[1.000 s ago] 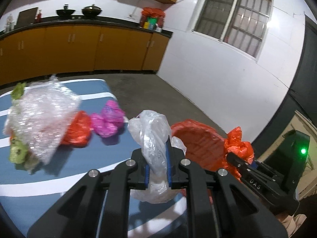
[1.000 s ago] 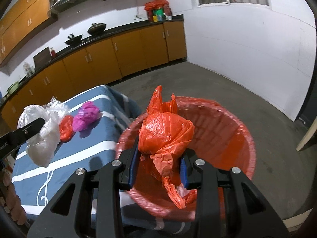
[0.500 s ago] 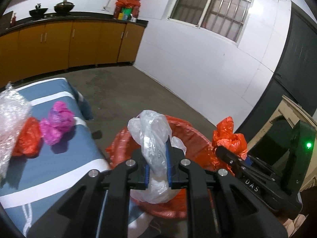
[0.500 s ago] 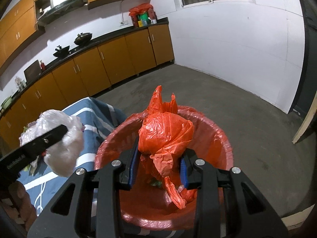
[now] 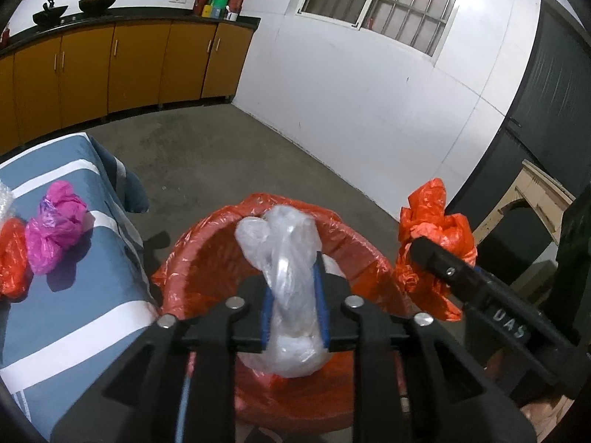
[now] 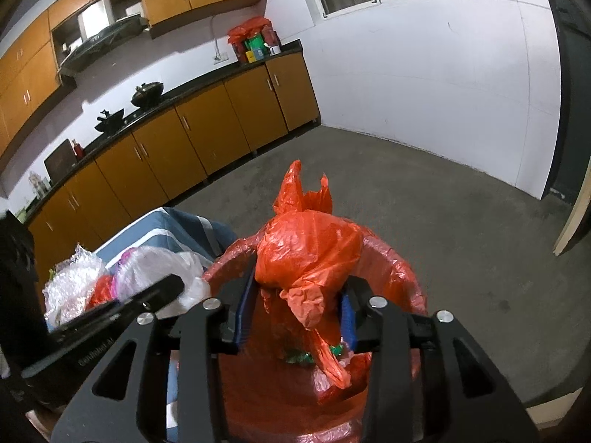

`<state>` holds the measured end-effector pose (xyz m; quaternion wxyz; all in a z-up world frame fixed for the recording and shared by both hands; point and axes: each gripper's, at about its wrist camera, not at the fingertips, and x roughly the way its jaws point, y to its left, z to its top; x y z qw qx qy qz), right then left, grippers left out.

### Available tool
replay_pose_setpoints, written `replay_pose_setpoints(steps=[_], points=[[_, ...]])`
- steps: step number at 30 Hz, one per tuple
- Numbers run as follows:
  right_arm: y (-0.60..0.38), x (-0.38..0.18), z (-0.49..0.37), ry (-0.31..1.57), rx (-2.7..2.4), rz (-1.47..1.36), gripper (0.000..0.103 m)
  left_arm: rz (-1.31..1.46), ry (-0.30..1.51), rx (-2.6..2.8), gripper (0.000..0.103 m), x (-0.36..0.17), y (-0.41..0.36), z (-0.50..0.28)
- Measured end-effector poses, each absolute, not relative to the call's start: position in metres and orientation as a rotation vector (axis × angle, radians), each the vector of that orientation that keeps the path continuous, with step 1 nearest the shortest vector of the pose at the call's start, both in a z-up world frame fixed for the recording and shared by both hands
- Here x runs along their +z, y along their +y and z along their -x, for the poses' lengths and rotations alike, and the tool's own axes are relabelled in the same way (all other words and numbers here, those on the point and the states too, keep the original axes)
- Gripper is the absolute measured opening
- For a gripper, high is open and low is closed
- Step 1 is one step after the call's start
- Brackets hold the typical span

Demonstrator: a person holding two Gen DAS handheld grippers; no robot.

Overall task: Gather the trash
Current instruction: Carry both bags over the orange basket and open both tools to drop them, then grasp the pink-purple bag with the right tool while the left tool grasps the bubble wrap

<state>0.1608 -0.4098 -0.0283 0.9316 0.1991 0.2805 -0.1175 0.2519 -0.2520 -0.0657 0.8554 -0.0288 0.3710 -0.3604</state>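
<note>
My left gripper [image 5: 293, 291] is shut on a clear plastic bag [image 5: 284, 258] and holds it above the red-lined trash bin [image 5: 207, 243]. My right gripper [image 6: 297, 306] is shut on a crumpled orange plastic bag [image 6: 310, 254] over the same bin [image 6: 399, 280]. The orange bag also shows in the left wrist view [image 5: 436, 236], at the bin's right side. A pink bag [image 5: 53, 225] and another orange bag [image 5: 13, 254] lie on the blue striped table [image 5: 74, 306] left of the bin.
A bubble-wrap bundle [image 6: 70, 284] lies on the table's far side. Orange kitchen cabinets [image 6: 207, 133] line the back wall. Bare concrete floor [image 5: 221, 155] spreads beyond the bin. A dark doorway and wooden frame [image 5: 532, 199] stand at right.
My left gripper has carried the clear bag right, off the table, to above the bin. My right gripper has stayed over the bin with the orange bag.
</note>
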Motion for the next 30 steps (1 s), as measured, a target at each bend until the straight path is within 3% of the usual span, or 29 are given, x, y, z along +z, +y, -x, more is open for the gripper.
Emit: replay_pose_setpoints(steps=[4, 7, 12, 15, 20, 30], points=[[-0.415, -0.03, -0.159, 0.574, -0.229, -0.429, 0.056, 0.069, 0.8, -0.742, 0.036, -0.072, -0.249, -0.255], [-0.415, -0.029, -0.158, 0.573, -0.228, -0.434, 0.057, 0.07, 0.807, -0.72, 0.038, -0.074, -0.245, -0.256], [-0.411, -0.027, -0.157, 0.575, -0.253, -0.394, 0.058, 0.032, 0.764, -0.611, 0.057, -0.073, -0.221, -0.251], [-0.405, -0.025, -0.158, 0.577, -0.272, -0.347, 0.064, 0.007, 0.736, -0.539, 0.063, -0.071, -0.204, -0.247], [-0.391, -0.022, -0.161, 0.576, -0.277, -0.274, 0.071, -0.024, 0.692, -0.443, 0.069, -0.067, -0.171, -0.241], [-0.346, -0.018, -0.175, 0.584, -0.185, -0.197, 0.071, -0.016, 0.638, -0.277, 0.071, -0.06, -0.099, -0.231]])
